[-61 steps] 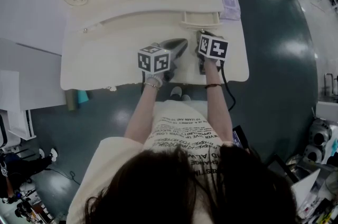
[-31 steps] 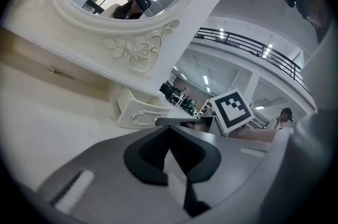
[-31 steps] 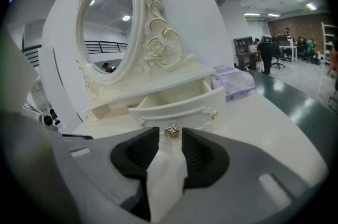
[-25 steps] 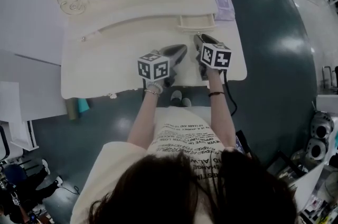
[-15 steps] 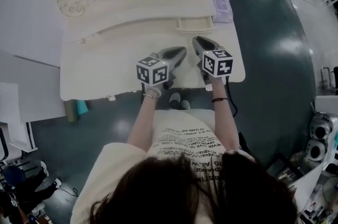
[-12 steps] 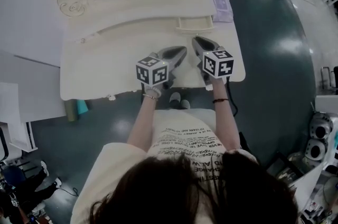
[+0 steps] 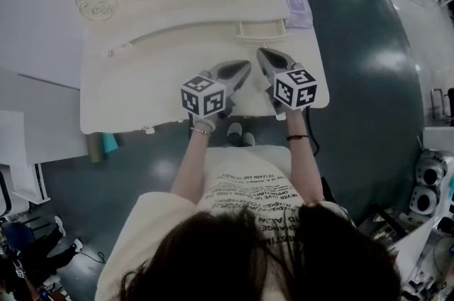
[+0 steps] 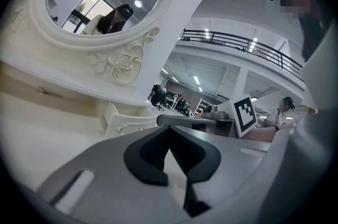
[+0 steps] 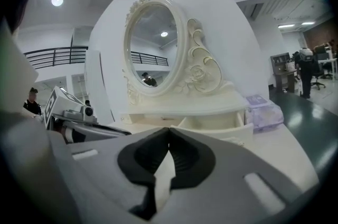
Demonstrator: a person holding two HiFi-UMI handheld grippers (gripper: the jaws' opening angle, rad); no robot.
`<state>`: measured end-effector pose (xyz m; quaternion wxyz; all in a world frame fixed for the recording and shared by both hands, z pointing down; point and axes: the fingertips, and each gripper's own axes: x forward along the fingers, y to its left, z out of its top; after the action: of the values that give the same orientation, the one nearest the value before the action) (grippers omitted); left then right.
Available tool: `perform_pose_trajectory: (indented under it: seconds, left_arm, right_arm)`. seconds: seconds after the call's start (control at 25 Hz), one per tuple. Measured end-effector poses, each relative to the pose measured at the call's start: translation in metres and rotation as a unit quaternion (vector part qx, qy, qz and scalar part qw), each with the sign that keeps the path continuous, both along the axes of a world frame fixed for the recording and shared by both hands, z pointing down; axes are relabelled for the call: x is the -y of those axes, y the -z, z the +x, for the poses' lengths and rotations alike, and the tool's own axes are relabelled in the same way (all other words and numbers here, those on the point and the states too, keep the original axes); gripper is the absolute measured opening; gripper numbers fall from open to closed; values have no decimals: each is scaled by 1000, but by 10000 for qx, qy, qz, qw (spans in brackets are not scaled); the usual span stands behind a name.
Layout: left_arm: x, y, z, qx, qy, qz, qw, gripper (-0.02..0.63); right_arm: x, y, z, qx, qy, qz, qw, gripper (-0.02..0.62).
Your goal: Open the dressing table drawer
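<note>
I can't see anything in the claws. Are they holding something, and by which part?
Nothing is held. The left gripper has its jaws together and empty. The right gripper has just closed its jaws, with nothing between them either.

I'm looking into a big open lab hall rather than a home. The dressing table (image 7: pixel 142 90) stands like a set piece against a bare white panel (image 9: pixel 232 27) on a glossy dark floor (image 7: pixel 369 79) — with a balcony railing (image 8: pixel 243 40), strip lights (image 8: pixel 196 80) and office chairs (image 8: pixel 158 96) beyond.
</note>
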<state>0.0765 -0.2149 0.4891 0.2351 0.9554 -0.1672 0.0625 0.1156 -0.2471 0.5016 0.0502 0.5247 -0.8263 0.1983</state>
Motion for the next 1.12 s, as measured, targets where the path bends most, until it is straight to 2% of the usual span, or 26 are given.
perform_pose_trajectory:
  seconds: [0.52, 1.12]
  left_arm:
    - [1, 9, -5, -70, 80, 220, 9997, 0]
    - [5, 9, -8, -75, 75, 237, 9997, 0]
  right_arm:
    - [-2, 14, -9, 23, 239, 423, 9988, 3]
    - [3, 16, -13, -44, 253, 483, 9985, 3]
